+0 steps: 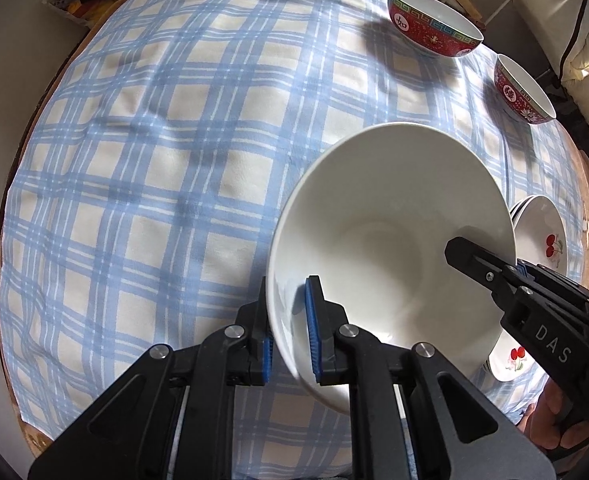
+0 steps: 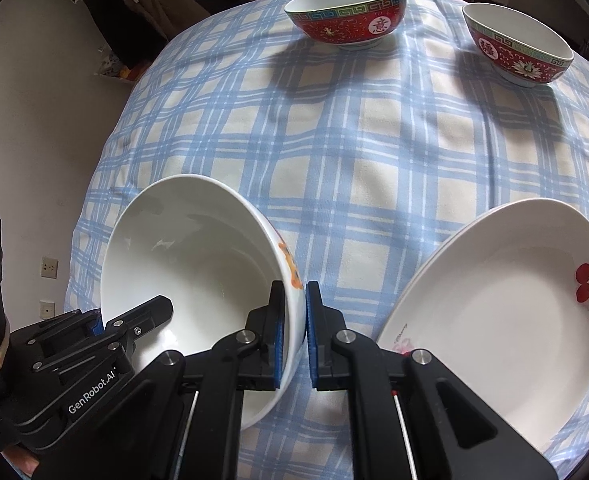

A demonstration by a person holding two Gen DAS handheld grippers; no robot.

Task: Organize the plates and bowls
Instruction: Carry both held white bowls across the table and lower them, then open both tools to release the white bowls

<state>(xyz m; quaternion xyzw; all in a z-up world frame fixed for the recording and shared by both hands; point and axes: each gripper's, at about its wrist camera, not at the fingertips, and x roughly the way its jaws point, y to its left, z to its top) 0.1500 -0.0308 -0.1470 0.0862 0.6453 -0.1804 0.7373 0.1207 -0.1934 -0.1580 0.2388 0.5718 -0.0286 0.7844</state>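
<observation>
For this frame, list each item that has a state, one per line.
white bowl: tilted, gripped at opposite rims by both grippers.
left gripper: shut on the white bowl's rim.
right gripper: shut on the white bowl's rim.
larger red bowl: upright, empty, on the cloth.
smaller red bowl: upright, empty, apart from the larger.
cherry plates: stacked, on the cloth.
checked tablecloth: spread, slightly wrinkled.

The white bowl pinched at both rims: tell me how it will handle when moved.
The white bowl is probably rigid, breakable ceramic. Its glossy glaze suggests it may slip between the left hand-held gripper and right hand-held gripper. Held tilted over the tablecloth, it could swing.
</observation>
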